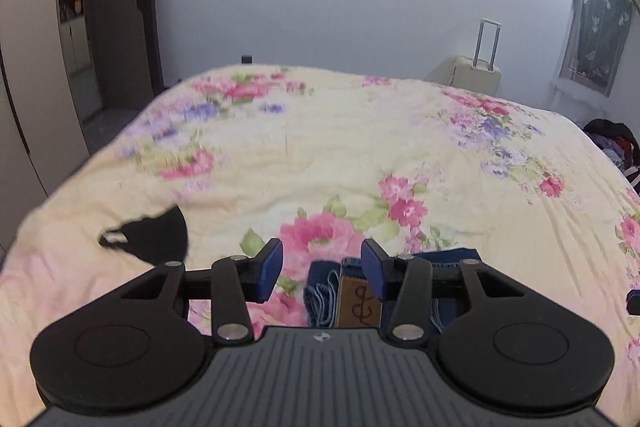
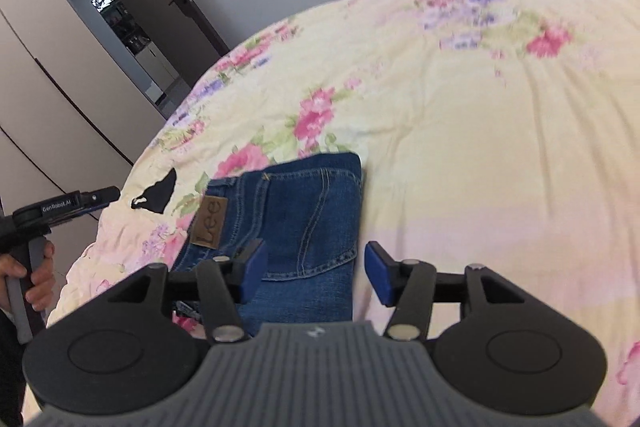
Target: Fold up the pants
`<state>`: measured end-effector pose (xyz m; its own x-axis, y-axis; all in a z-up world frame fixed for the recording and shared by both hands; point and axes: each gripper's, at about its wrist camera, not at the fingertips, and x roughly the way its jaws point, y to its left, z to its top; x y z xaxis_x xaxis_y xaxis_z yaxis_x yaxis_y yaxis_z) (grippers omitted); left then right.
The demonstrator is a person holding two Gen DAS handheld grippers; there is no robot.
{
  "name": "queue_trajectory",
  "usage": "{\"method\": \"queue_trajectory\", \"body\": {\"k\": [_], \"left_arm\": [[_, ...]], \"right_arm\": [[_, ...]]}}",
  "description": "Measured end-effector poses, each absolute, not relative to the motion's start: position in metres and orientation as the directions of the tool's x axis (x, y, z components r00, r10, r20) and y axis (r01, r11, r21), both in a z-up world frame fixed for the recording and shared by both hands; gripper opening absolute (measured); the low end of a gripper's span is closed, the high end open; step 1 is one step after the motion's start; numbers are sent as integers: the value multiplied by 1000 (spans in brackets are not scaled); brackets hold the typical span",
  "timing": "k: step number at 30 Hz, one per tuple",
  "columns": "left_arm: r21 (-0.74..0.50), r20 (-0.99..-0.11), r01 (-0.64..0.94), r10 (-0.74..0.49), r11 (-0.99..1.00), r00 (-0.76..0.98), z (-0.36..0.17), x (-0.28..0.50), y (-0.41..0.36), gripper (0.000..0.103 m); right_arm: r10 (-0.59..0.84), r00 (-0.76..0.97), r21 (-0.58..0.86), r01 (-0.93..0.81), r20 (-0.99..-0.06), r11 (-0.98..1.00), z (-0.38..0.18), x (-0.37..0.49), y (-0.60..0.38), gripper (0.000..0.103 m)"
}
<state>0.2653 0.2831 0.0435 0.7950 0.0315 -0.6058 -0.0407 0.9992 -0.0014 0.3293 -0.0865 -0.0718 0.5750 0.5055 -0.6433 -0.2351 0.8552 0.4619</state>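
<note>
While the folded blue jeans (image 2: 288, 223) lie near the close edge of the floral bedspread (image 2: 480, 131), we read "Lee" on their brown leather patch (image 2: 210, 223). Our right gripper (image 2: 316, 269) hovers above the jeans, jaws apart, holding nothing. Our left gripper (image 1: 322, 269) is likewise released; its body reads "GenRobot.AI". A black cloth scrap (image 2: 158, 195) lies left of the jeans.

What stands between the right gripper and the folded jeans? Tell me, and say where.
Nothing visible does. The right gripper hangs with open jaws directly above the folded jeans, with only clear space between them. The small black item lies on the floral bedspread off to the jeans' left side, apart from them.
</note>
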Motion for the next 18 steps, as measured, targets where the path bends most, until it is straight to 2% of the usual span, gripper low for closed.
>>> {"method": "queue_trajectory", "body": {"k": [5,9,12,14,18], "left_arm": [[122,-491,-53,107,991,864,131,213,263,67],[158,-417,-100,158,982,895,166,161,249,78],[181,-378,-144,204,973,903,167,122,231,89],[203,-361,-172,237,964,902,156,100,217,90],[210,-350,-207,271,955,897,118,65,190,91]], "right_arm": [[497,677,379,-330,-543,865,2,264,-95,65],[503,732,320,-392,-460,863,46,213,-94,72],[471,797,235,-410,-379,881,68,172,-89,77],[447,831,180,-409,-331,894,74,146,-84,82],[434,853,131,-414,-289,901,71,100,-75,82]]}}
